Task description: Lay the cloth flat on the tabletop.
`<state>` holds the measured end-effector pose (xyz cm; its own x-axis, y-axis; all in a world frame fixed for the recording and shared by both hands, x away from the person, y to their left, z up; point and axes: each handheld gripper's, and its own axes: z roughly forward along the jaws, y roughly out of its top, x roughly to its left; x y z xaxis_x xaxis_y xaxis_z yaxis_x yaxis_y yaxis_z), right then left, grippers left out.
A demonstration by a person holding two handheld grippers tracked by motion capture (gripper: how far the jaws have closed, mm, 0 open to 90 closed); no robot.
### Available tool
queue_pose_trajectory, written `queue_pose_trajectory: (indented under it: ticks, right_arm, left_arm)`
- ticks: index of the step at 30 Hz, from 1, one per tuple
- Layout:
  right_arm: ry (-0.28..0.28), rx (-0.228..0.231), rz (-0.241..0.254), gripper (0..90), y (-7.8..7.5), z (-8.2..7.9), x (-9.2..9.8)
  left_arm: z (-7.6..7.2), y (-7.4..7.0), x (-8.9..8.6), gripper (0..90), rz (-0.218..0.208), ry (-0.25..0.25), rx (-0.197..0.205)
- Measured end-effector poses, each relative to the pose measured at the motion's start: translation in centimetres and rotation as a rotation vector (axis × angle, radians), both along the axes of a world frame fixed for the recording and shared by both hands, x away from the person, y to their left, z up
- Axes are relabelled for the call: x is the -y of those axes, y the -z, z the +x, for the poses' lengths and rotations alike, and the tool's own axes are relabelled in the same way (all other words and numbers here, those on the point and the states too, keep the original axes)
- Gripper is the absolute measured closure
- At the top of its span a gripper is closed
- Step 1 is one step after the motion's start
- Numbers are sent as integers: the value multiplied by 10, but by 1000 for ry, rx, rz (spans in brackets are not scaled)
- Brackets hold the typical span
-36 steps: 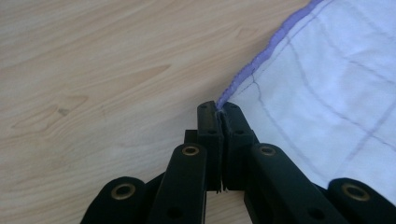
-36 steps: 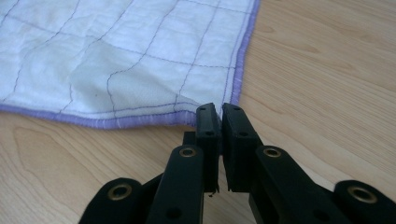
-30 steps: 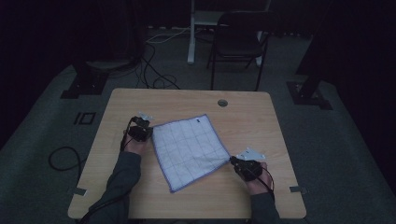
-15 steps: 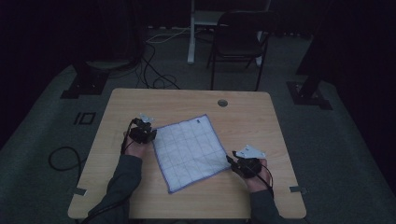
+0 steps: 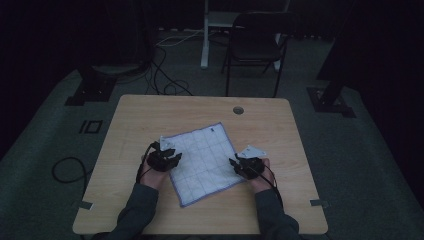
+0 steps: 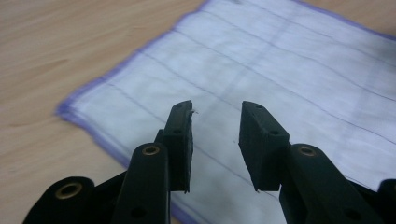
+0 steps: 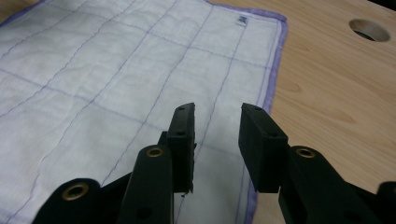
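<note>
High view: one wooden table [image 5: 150, 120] with a round cable hole [image 5: 238, 110] near its far edge. On it lies one white quilted cloth [image 5: 202, 157] with a purple stitched border and grid lines, spread flat and turned at an angle to the table edges, in the middle of the near half.

Left hand-held gripper [image 5: 172, 160]: held at the cloth's left edge, over its border. Its jaws have just been opening and stand apart; the left gripper view shows the cloth [image 6: 280, 70] beneath and ahead of them, nothing clamped between the pads.

Right hand-held gripper [image 5: 235, 164]: held at the cloth's right edge. Its jaws stand apart after opening, then drawing slightly inward; in the right gripper view they hover above the cloth [image 7: 116, 70] near its purple border, nothing pressed between them. A small label [image 7: 243, 19] sits by the far corner of the cloth.

Beyond the table: one dark chair [image 5: 257, 42] and loose cables [image 5: 165, 75] on the floor.
</note>
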<state>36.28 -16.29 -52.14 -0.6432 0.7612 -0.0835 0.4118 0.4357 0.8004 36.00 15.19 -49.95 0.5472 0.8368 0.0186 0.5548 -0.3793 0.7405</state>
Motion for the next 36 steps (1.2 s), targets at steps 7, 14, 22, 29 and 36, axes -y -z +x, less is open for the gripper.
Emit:
queue_pose_trajectory:
  ticks: [7, 14, 22, 29, 36]
  right_arm:
    - [-15, -14, -29, 691, 6, 16, -5]
    - [-15, -45, -29, 693, 13, 28, -6]
    - [-25, -53, -60, 679, 16, 42, -11]
    - [-18, -98, -61, 679, 19, 46, -10]
    - [-11, -116, -31, 682, 20, 42, -4]
  left_arm:
    - [-21, 12, 10, 653, -2, 32, -6]
    - [-35, 26, 14, 651, -3, 39, -21]
    - [-40, 32, 13, 648, 21, 34, -25]
    - [-41, 37, 14, 678, 40, 31, -49]
    - [-41, 37, 12, 691, 40, 34, -47]
